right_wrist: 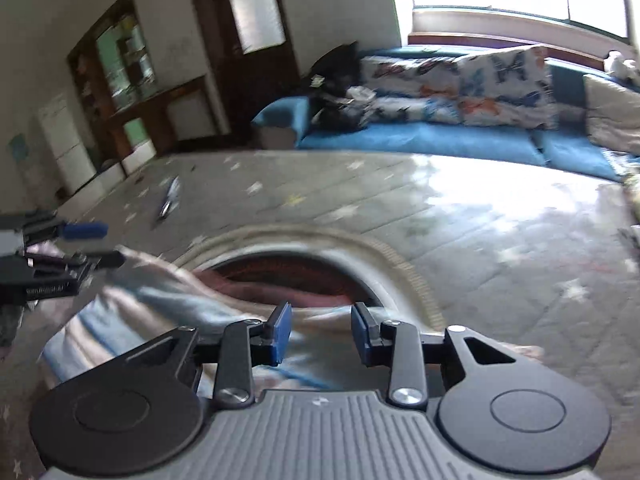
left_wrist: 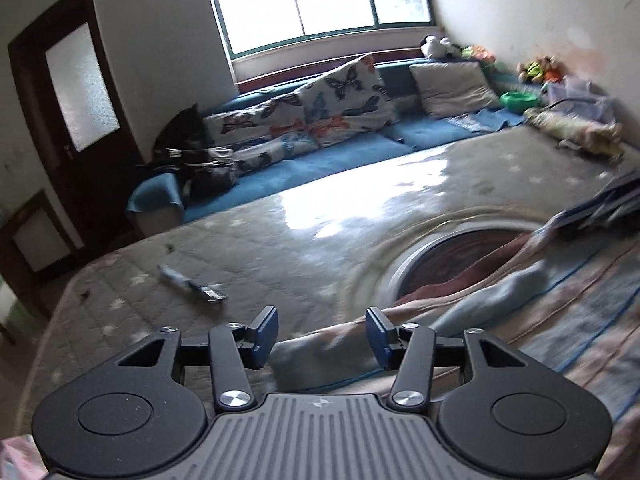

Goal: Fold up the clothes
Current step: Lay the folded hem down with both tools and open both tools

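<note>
On the mattress (left_wrist: 248,248), near its close edge, lay the striped garment (left_wrist: 540,320), pale blue and pink, rumpled, with its round neck opening (left_wrist: 460,256) gaping toward the far side. Hung just above the cloth, left claw (left_wrist: 322,338) with jaws apart and nothing between the pads. Likewise parted and empty, right claw (right_wrist: 321,336), low over the fabric just this side of the collar; seen off to its left in the right wrist view, the other claw. No earlier picture given, so no telling whether a fold was just let go or a pinch was about to begin. Judged best for the step: flattened the bunched cloth first, pinched a single layer at each shoulder, kept both sides level, dragged gently to avoid new creases. Well apart, a small pen-like thing (left_wrist: 192,284) on the mattress.
</note>
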